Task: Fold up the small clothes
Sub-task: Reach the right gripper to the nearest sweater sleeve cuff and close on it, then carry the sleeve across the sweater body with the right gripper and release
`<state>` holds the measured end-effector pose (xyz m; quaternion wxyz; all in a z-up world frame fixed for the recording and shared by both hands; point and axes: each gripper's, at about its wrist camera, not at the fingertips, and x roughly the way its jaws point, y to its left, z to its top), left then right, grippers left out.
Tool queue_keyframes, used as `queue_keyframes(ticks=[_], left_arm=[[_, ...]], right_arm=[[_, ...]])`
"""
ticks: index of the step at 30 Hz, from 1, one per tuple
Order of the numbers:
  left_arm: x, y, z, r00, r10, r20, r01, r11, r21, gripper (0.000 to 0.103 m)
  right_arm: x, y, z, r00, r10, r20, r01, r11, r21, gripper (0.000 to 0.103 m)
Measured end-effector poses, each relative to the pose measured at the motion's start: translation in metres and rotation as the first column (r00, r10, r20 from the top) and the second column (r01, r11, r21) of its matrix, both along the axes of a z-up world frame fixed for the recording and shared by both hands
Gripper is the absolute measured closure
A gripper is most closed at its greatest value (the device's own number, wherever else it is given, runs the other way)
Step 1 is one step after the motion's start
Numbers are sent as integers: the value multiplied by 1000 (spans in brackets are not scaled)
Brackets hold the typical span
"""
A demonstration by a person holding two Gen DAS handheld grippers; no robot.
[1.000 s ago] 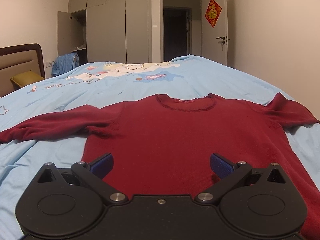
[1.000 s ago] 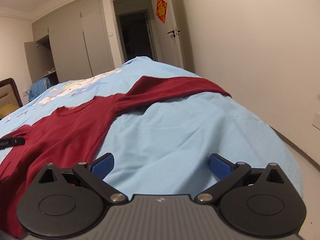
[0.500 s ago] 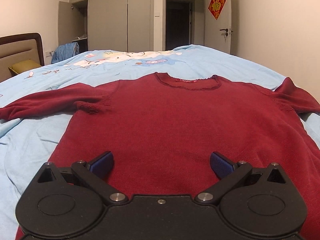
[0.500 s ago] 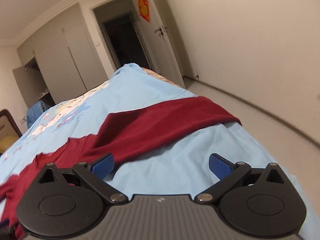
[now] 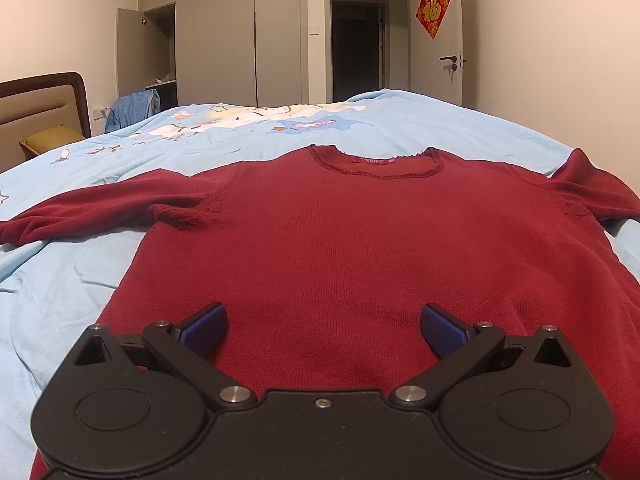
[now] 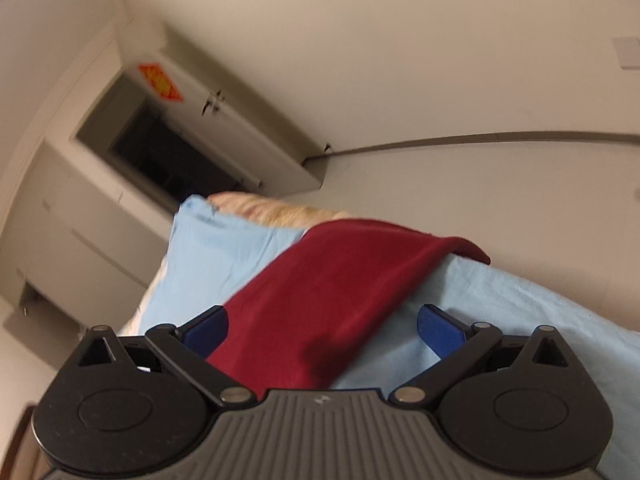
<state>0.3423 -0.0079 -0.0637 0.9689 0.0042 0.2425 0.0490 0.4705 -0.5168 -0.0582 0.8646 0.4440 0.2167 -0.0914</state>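
- On the light blue bedspread (image 5: pixel 72 280) lies the dark red sweater (image 5: pixel 360 240), spread flat, front up, neckline toward the far wardrobe (image 5: pixel 236 40).
- Left gripper (image 5: pixel 322 326) hangs level over the sweater's lower body, pointing along it toward the collar; its blue pads (image 5: pixel 204 326) are spread wide with only fabric showing between them, and whether they touch the knit cannot be told.
- Right gripper (image 6: pixel 322 328) is rolled strongly to one side, so the room tilts in its view; its fingers are likewise spread wide, gripping nothing.
- One sleeve (image 6: pixel 352 280) runs between those parted fingers and drapes toward the bed's edge; contact with it cannot be told.
- Hard to make out: the right wrist view is motion-blurred.
- Cut off: the sweater's hem is hidden behind the left gripper's body, and the left sleeve's cuff leaves the frame.
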Motion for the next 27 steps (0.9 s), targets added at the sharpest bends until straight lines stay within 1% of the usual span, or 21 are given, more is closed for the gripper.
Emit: queue_keyframes(ticks=[1,2,3,4,5,6,7,8,9,11,15,18,20,24,25,27], left_arm=[[0,0,0,1000,0,0,0,1000,1,0],[0,0,0,1000,0,0,0,1000,1,0],[0,0,0,1000,1,0,-1,1000,1,0],[0,0,0,1000,0,0,0,1000,1,0],[0,0,0,1000,0,0,0,1000,1,0],[0,0,0,1000,0,0,0,1000,0,0],[0,0,0,1000,0,0,0,1000,-1,0],[0,0,0,1000,0,0,0,1000,-1,0],[0,0,0,1000,-1,0,1,1000,-5,0],[0,2,1,1000,-5,-1,5,1000,-21,0],[0,7,1,1000,-11,2,11,999,-52,0],[0,7,1,1000,-12,3,12,999,-53,0],[0,7,1,1000,-12,3,12,998,-54,0],[0,8,1,1000,-12,2,12,998,-55,0],[0,7,1,1000,-12,3,12,998,-55,0],[1,8,2,1000,-13,-1,13,998,-57,0]], right_arm=[[2,-2,-3,1000,-30,3,30,999,16,5],[3,-3,-5,999,-52,3,52,998,21,13],[4,-4,-7,997,-79,2,78,997,25,26],[5,-6,-10,995,-102,-4,102,994,33,32],[6,-8,-13,992,-122,-11,122,991,48,44],[7,-9,-16,990,-137,-16,138,988,65,58],[8,-11,-18,989,-149,-24,151,986,75,67],[11,-14,-21,986,-161,-35,164,984,75,85],[11,-15,-22,985,-170,-39,172,982,73,90],[8,-15,-20,983,-181,-24,182,981,69,96],[-17,-4,4,979,-202,11,202,979,20,97],[-32,-5,21,976,-215,28,216,976,-32,97],[-35,-5,24,977,-211,9,211,976,-46,97],[-34,0,22,974,-221,-51,218,975,-47,97],[-32,4,24,974,-219,-52,215,974,-66,97],[-28,15,36,978,-206,-38,198,969,-151,97]])
